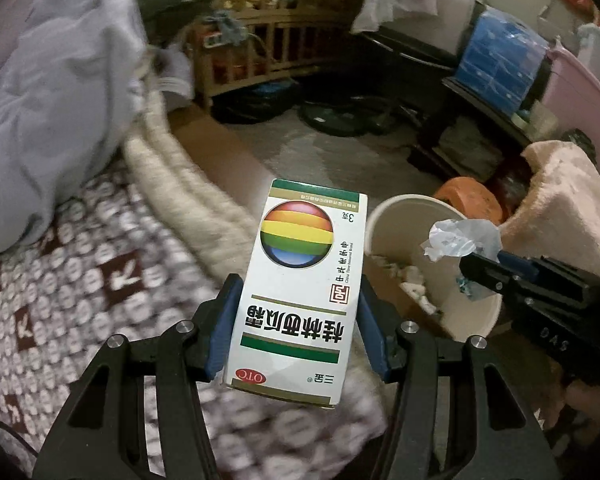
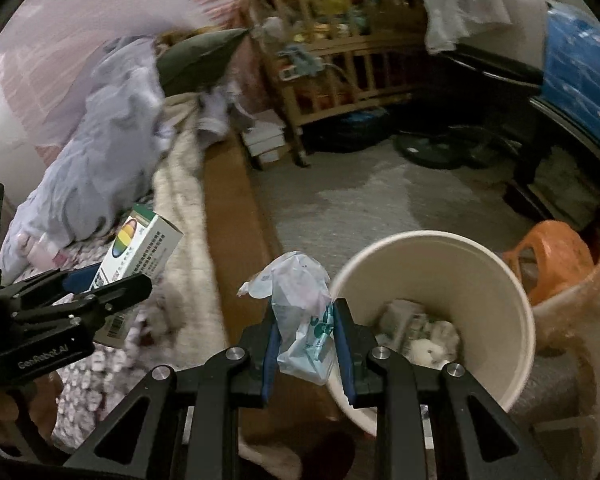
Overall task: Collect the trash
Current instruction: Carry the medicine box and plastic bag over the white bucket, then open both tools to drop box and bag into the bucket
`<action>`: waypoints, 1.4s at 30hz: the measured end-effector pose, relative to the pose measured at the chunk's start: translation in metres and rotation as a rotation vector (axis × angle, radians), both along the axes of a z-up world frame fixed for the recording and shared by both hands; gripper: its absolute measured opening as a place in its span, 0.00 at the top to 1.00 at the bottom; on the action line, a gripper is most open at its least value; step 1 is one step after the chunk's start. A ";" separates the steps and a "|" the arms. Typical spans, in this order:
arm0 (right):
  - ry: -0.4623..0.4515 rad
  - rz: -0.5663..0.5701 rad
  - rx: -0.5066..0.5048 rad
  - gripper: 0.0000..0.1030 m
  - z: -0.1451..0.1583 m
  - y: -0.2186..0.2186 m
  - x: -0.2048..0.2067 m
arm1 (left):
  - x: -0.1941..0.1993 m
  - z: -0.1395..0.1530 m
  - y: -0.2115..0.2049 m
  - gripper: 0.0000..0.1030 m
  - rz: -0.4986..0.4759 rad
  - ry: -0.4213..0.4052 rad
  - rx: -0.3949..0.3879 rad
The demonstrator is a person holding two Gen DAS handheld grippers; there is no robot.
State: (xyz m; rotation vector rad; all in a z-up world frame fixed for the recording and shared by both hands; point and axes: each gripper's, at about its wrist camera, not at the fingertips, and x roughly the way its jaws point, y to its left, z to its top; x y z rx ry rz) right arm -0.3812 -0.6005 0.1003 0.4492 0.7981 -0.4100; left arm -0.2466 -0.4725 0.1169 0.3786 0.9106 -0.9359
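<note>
My left gripper (image 1: 298, 308) is shut on a white medicine box (image 1: 300, 284) with a rainbow ball and green stripes, held above the bed's edge. The box also shows in the right wrist view (image 2: 140, 248). My right gripper (image 2: 304, 336) is shut on a crumpled clear plastic wrapper (image 2: 300, 304) with green print, just left of the bin's rim. The wrapper also shows in the left wrist view (image 1: 460, 238). The beige round trash bin (image 2: 500, 280) stands on the floor beside the bed and holds white crumpled trash (image 2: 424, 340). It also shows in the left wrist view (image 1: 396, 224).
The bed with a patterned cover (image 1: 80, 280) and a grey-blue quilt (image 1: 52, 92) lies at the left. An orange stool (image 2: 552, 256) and a pink fluffy cloth (image 1: 564, 208) stand right of the bin. A wooden crib (image 2: 340, 56) and a dark cabinet (image 2: 540, 120) stand beyond the floor.
</note>
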 end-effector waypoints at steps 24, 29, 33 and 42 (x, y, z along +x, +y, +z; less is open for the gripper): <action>0.043 -0.236 0.081 0.51 -0.037 -0.073 -0.066 | -0.037 -0.010 -0.089 0.33 -0.137 0.226 -0.121; 0.027 -0.242 0.050 0.51 -0.027 -0.062 -0.069 | -0.044 -0.002 -0.075 0.33 -0.091 0.114 -0.086; 0.022 -0.256 -0.027 0.51 -0.014 -0.047 -0.072 | -0.050 0.005 -0.058 0.33 -0.056 0.014 -0.091; -0.022 -0.281 -0.138 0.51 0.022 -0.019 -0.080 | -0.062 0.027 -0.019 0.33 -0.014 -0.073 -0.165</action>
